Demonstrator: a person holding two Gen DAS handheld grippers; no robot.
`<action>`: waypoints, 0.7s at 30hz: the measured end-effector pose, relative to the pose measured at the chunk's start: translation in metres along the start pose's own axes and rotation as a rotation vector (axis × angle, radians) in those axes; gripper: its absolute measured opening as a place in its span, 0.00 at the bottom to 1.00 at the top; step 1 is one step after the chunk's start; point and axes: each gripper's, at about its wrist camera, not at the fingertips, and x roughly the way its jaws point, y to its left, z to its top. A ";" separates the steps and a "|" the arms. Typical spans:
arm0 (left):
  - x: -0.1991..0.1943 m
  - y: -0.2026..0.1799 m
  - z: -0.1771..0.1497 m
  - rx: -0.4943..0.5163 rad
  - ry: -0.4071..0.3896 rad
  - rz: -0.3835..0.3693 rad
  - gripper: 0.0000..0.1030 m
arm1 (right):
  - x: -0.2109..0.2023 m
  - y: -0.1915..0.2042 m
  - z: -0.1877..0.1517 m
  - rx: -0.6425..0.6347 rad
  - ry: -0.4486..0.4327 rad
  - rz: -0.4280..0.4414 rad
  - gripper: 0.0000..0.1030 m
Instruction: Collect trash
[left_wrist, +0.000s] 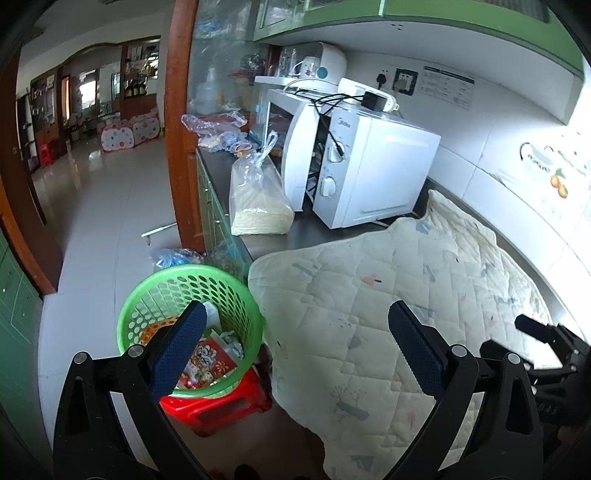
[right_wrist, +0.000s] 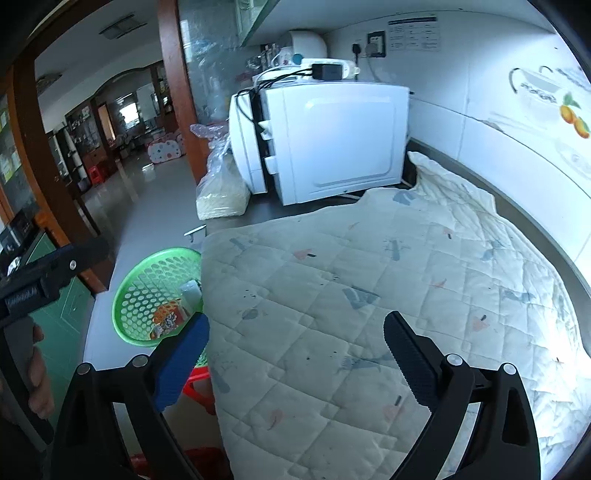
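A green perforated basket (left_wrist: 147, 306) stands on a red stool (left_wrist: 221, 410) beside the counter. It holds trash: a red printed packet (left_wrist: 208, 363) and a whitish wrapper (left_wrist: 212, 314). The basket also shows in the right wrist view (right_wrist: 147, 284), with an orange packet (right_wrist: 166, 319) and a pale piece (right_wrist: 190, 291) inside. My left gripper (left_wrist: 297, 325) is open and empty, its left finger over the basket, its right finger over the quilted cloth (left_wrist: 406, 295). My right gripper (right_wrist: 295, 339) is open and empty above the same cloth (right_wrist: 369, 277). No trash shows on the cloth.
A white microwave (left_wrist: 362, 166) stands at the back of the counter, with a clear bag of grain (left_wrist: 258, 199) to its left. More plastic bags (left_wrist: 218, 129) lie beyond. A blue bag (left_wrist: 170, 256) lies on the floor behind the basket. The tiled wall (right_wrist: 517, 110) runs along the right.
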 end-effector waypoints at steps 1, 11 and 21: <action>-0.002 -0.002 -0.001 0.002 -0.003 -0.002 0.95 | -0.002 -0.001 0.000 0.004 -0.003 -0.007 0.90; -0.021 -0.017 -0.002 0.071 -0.012 0.007 0.95 | -0.025 -0.014 -0.002 0.032 -0.039 -0.061 0.90; -0.037 -0.029 -0.003 0.104 -0.046 0.029 0.95 | -0.042 -0.021 -0.004 0.038 -0.068 -0.085 0.91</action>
